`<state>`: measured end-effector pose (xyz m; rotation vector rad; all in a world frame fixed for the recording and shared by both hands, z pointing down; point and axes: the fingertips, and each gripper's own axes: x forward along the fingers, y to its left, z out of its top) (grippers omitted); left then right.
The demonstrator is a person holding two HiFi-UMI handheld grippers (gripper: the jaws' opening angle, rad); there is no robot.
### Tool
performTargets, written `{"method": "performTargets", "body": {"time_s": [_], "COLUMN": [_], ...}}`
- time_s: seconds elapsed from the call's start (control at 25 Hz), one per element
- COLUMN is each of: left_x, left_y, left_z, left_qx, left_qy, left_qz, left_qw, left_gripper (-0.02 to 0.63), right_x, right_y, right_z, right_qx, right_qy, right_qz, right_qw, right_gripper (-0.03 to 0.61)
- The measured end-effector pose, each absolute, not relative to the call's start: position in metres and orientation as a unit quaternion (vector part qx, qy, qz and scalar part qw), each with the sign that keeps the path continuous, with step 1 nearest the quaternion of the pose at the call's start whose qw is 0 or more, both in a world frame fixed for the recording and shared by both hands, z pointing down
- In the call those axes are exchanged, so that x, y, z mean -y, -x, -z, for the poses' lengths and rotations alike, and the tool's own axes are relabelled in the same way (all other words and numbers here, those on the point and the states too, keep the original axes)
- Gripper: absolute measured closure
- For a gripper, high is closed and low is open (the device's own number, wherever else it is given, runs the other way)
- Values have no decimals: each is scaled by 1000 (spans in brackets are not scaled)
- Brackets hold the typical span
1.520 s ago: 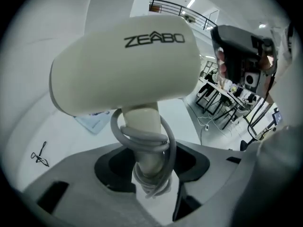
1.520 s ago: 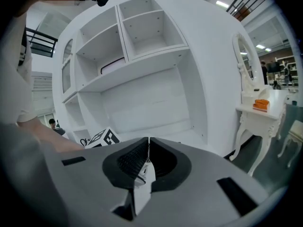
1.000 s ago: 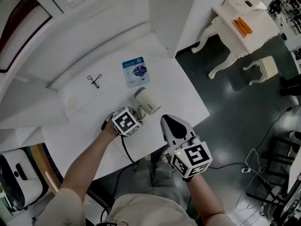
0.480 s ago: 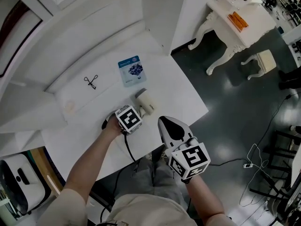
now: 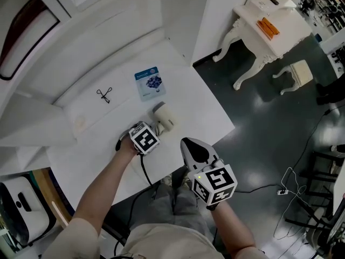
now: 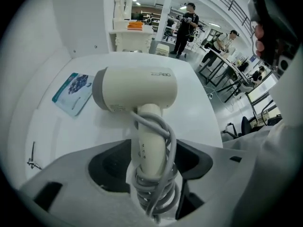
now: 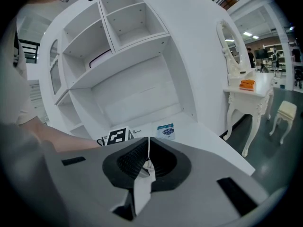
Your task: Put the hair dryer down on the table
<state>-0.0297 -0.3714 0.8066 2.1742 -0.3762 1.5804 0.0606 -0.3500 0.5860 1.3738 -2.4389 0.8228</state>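
A blue packet [image 5: 149, 82] lies apart from a small black tool [image 5: 105, 95].

L hand-held gripper [image 6: 151, 150] | jaws just opened wider | hair dryer [image 6: 137, 89] handle betw. them

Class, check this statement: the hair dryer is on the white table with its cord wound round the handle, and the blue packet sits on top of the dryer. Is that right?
Not quite. The blue packet is not on top of the hair dryer; it lies flat on the white table beyond it, apart from it, as the head view shows. The rest stands.
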Motion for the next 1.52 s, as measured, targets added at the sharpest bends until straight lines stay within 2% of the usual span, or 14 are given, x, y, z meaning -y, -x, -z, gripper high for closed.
{"method": "performTargets", "body": {"time_s": [0.32, 0.6, 0.84, 1.2, 1.4, 1.52], "left_x": [378, 372, 349, 297, 267, 244], "left_y": [34, 26, 25, 29, 29, 23], "left_z": [-754, -633, -521, -350, -290, -270], "left_qx": [199, 293, 347, 416, 425, 412], "left_qy": [-805, -846, -874, -898, -901, -909], "left_qz": [-531, -412, -319, -144, -67, -34], "left_qw": [173, 170, 116, -3, -54, -57], "left_gripper": [322, 324, 331, 464, 534, 561], "right_x": [332, 317, 299, 265, 245, 231], "right_y": [-68, -85, -100, -95, -89, -85], "right_z": [-564, -508, -439, -337, -295, -277], "right_qx": [831, 836, 843, 864, 871, 873], "right_qy": [-472, -493, -509, -499, -491, -487], "right_qz": [-277, -227, -163, -65, -13, 20], "right_qw": [100, 81, 63, 22, 9, 8], "right_gripper": [557, 557, 557, 557, 557, 557]}}
